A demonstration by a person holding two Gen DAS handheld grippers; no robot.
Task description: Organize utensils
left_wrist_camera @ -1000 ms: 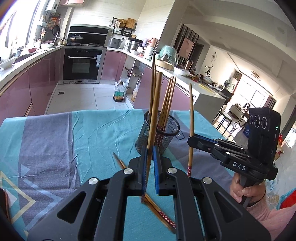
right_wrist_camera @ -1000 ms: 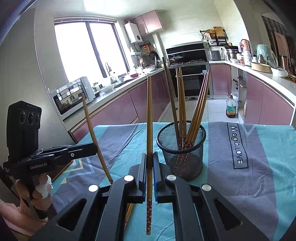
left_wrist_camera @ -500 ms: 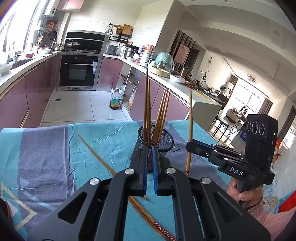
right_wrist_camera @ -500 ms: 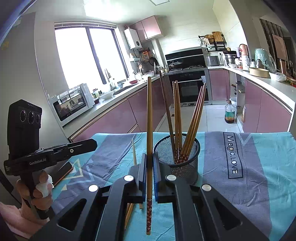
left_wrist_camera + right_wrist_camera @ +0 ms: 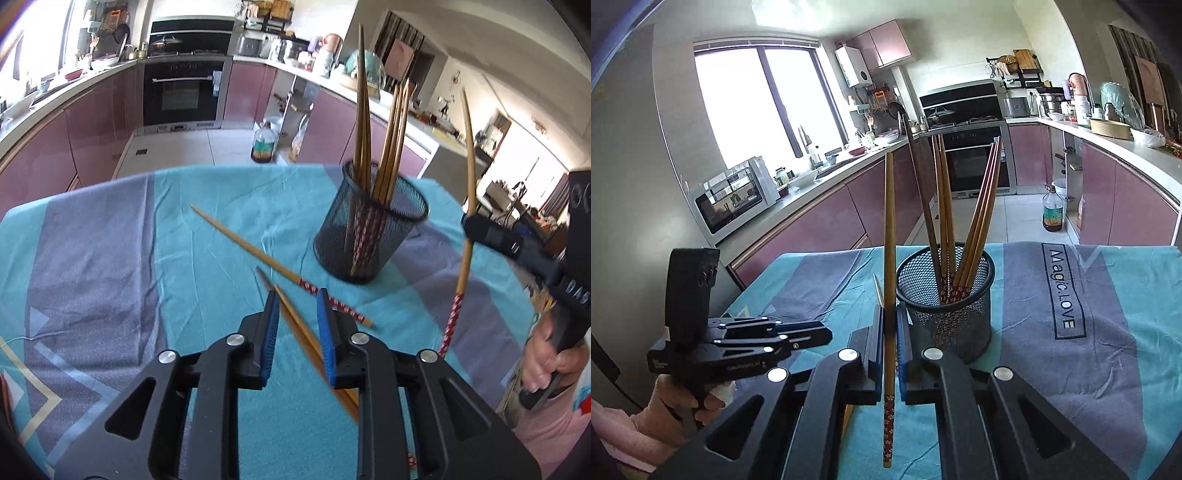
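A black mesh cup (image 5: 371, 236) stands on the cloth-covered table and holds several wooden chopsticks (image 5: 364, 122); it also shows in the right wrist view (image 5: 945, 295). My left gripper (image 5: 297, 306) is open and empty, low over loose chopsticks (image 5: 295, 317) lying on the cloth; another chopstick (image 5: 258, 254) lies beside the cup. My right gripper (image 5: 890, 321) is shut on one upright chopstick (image 5: 889, 229), left of the cup; it also shows at the right in the left wrist view (image 5: 466, 206).
The table has a teal and grey cloth (image 5: 110, 258) with "Magic.LOVE" lettering (image 5: 1063, 291). Purple kitchen cabinets (image 5: 812, 229), an oven (image 5: 181, 96) and a bottle on the floor (image 5: 263, 146) lie beyond the table's far edge.
My left gripper has opened and let go of its chopstick, which now lies on the cloth, and it has dropped lower and to the left. The right gripper still holds its chopstick upright.
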